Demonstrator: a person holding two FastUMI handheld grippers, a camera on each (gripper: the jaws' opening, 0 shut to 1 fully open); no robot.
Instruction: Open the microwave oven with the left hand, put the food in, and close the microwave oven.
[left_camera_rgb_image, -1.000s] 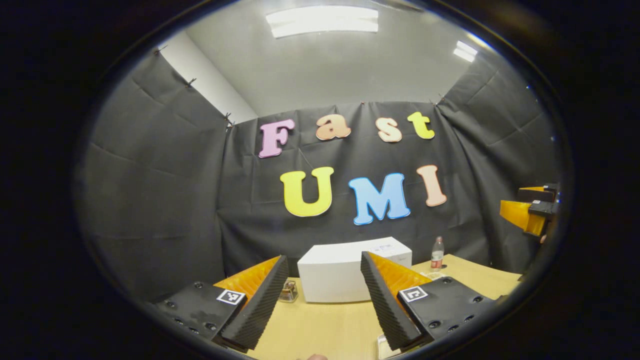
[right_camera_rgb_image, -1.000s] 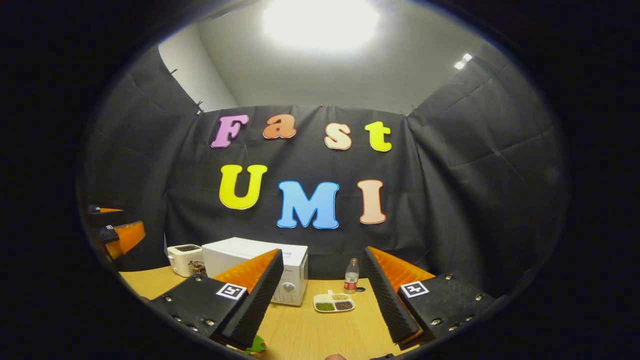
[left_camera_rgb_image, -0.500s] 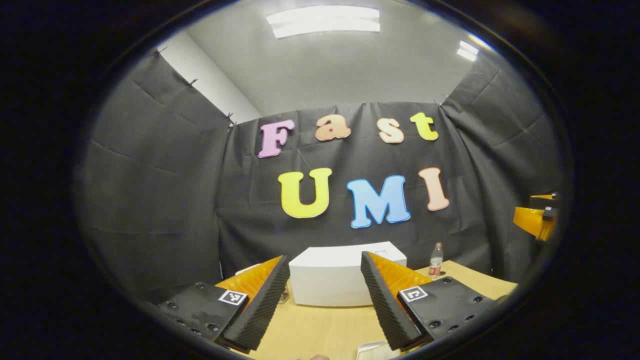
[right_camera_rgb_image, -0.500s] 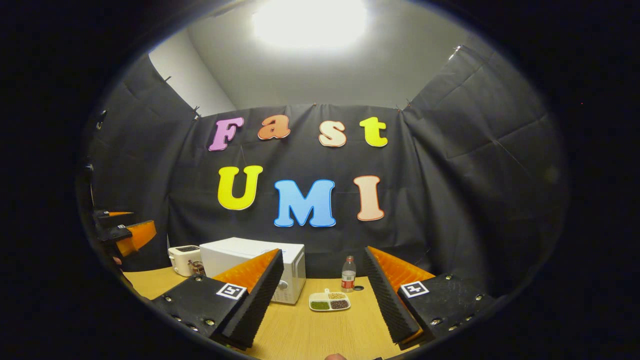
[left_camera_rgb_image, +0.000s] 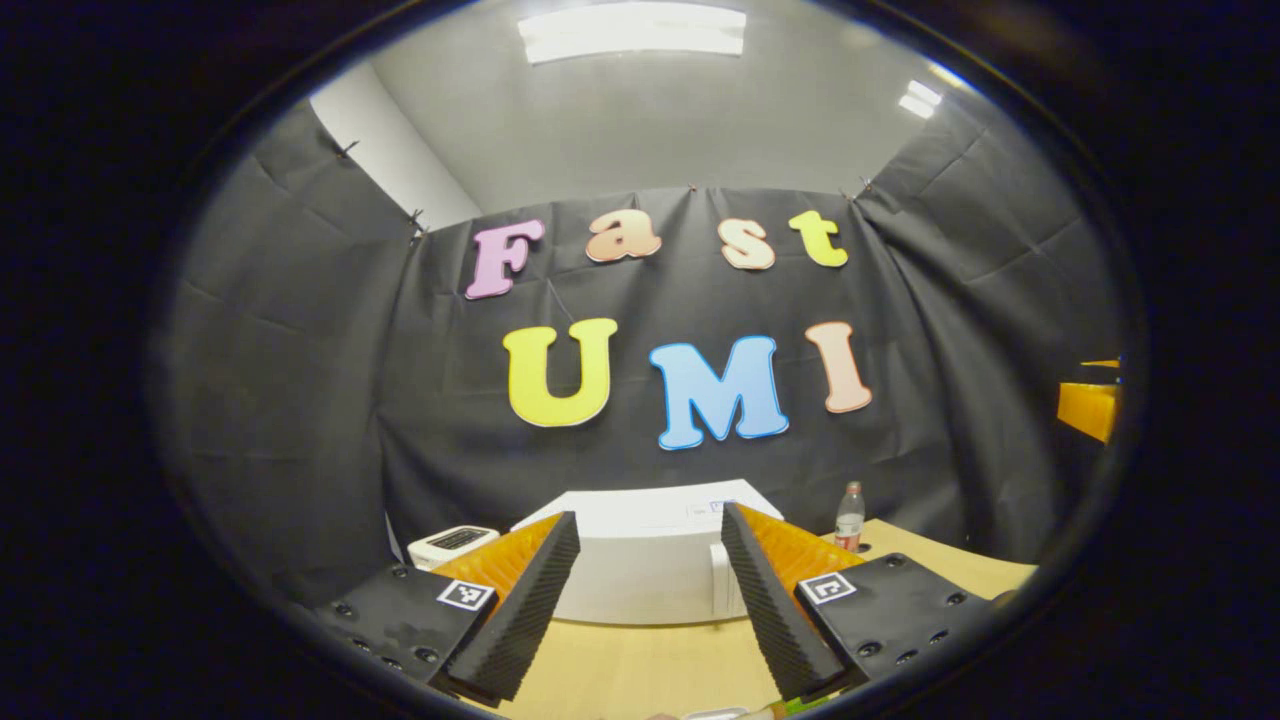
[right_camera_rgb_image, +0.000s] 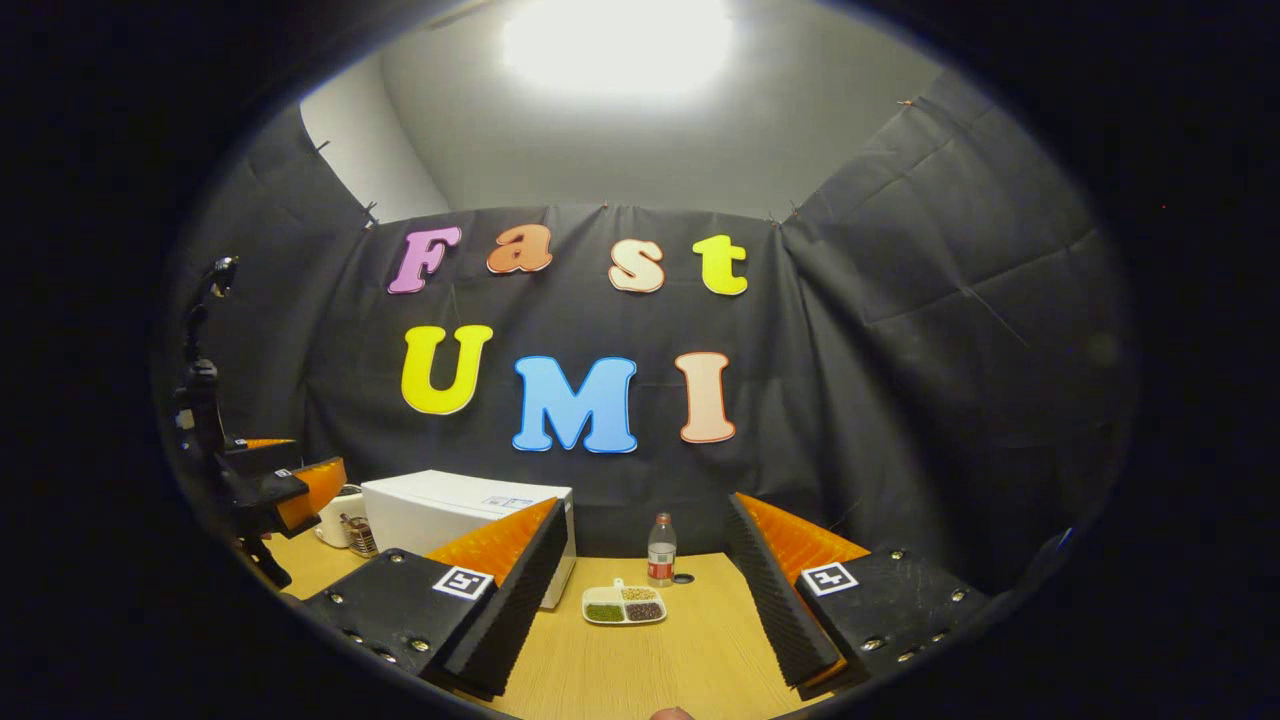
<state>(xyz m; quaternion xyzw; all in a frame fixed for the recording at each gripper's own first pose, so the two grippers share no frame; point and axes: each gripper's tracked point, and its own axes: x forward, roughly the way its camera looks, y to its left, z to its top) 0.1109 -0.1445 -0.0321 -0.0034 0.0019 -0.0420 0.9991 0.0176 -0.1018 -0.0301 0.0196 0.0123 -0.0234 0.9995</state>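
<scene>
The white microwave (left_camera_rgb_image: 640, 575) stands on the wooden table straight ahead of my left gripper (left_camera_rgb_image: 648, 600), which is open and empty a short way off from it. Its front looks shut. In the right gripper view the microwave (right_camera_rgb_image: 440, 510) sits at the back left, partly behind one finger. The food is a small white divided tray (right_camera_rgb_image: 625, 605) with green and dark portions, lying on the table to the microwave's right. My right gripper (right_camera_rgb_image: 645, 600) is open and empty, well back from the tray. The left gripper (right_camera_rgb_image: 295, 470) hovers at the far left, the right gripper (left_camera_rgb_image: 1088, 388) at the far right.
A white toaster (left_camera_rgb_image: 452, 542) stands left of the microwave, with a small glass jar (right_camera_rgb_image: 355, 535) beside it. A plastic bottle (right_camera_rgb_image: 660, 550) with a red label stands behind the tray, a dark cap next to it. The light wooden table (right_camera_rgb_image: 690, 660) runs to the black cloth wall.
The left gripper view has swung so the microwave looks larger and the toaster has come into sight. In the right gripper view the microwave, tray and bottle slid left, and more of the left gripper shows.
</scene>
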